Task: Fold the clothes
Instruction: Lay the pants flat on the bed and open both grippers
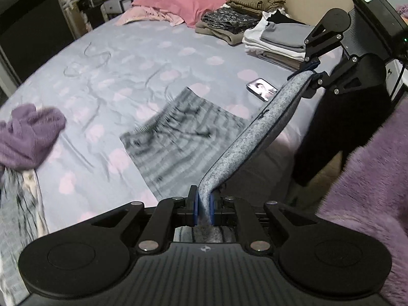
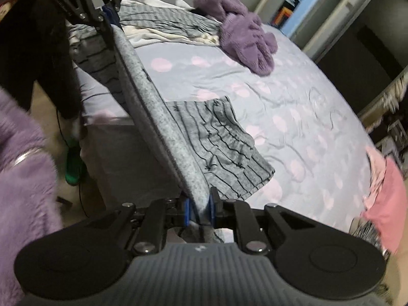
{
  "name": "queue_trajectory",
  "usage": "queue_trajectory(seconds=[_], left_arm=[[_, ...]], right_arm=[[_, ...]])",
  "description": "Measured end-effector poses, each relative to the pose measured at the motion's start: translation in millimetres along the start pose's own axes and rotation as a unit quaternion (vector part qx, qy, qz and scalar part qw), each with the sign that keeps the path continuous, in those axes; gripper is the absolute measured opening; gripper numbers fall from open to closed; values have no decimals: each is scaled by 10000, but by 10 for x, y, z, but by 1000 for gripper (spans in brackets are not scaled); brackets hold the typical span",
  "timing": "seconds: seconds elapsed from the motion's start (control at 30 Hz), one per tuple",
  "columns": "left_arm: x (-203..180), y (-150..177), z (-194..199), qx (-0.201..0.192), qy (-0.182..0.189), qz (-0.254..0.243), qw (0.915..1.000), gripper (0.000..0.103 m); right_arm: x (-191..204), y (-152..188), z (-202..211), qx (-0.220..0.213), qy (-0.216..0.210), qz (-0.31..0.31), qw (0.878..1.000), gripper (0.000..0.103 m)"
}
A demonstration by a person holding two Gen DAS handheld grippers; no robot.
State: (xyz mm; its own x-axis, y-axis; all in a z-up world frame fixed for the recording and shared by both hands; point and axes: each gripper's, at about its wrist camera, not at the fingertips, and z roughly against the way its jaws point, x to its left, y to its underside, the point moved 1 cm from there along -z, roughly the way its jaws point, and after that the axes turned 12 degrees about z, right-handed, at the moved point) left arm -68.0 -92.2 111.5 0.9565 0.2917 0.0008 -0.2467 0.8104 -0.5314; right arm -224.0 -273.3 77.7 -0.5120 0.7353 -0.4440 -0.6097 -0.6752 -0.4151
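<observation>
A grey striped garment (image 1: 183, 137) lies partly on the bed, its speckled grey waistband (image 1: 257, 132) stretched taut in the air between both grippers. My left gripper (image 1: 204, 210) is shut on one end of the waistband. My right gripper (image 1: 312, 72) is shut on the other end, at upper right in the left wrist view. In the right wrist view, my right gripper (image 2: 199, 210) clamps the waistband (image 2: 163, 117), which runs up to the left gripper (image 2: 108, 16). The striped body (image 2: 224, 148) drapes on the sheet.
The bed (image 1: 127, 76) has a lilac dotted sheet. Folded stacks (image 1: 275, 40) and a pink pillow (image 1: 178, 2) sit at the far side. A phone (image 1: 261, 89) lies near the garment. A purple fuzzy garment (image 1: 28, 132) and an unfolded pile (image 2: 165, 28) lie aside.
</observation>
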Motion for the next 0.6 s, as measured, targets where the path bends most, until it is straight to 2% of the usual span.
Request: queue_trajectory(seconds=[0.23,0.37,0.6], left_arm=[[386,-628,-544,38,-323,-523,9981,7],[728,-858,-1048,190,-498,-377,9979,7],[1331,-1000,-1955,407,-251,190,9987,8]], right_arm=[[-671,-75,-559,322,116,-556,9979,16],[-1036,-180,-1042,343,122,-994,9944,16],[-1474,-64,-2002,576,-38,-1915,9798,17]])
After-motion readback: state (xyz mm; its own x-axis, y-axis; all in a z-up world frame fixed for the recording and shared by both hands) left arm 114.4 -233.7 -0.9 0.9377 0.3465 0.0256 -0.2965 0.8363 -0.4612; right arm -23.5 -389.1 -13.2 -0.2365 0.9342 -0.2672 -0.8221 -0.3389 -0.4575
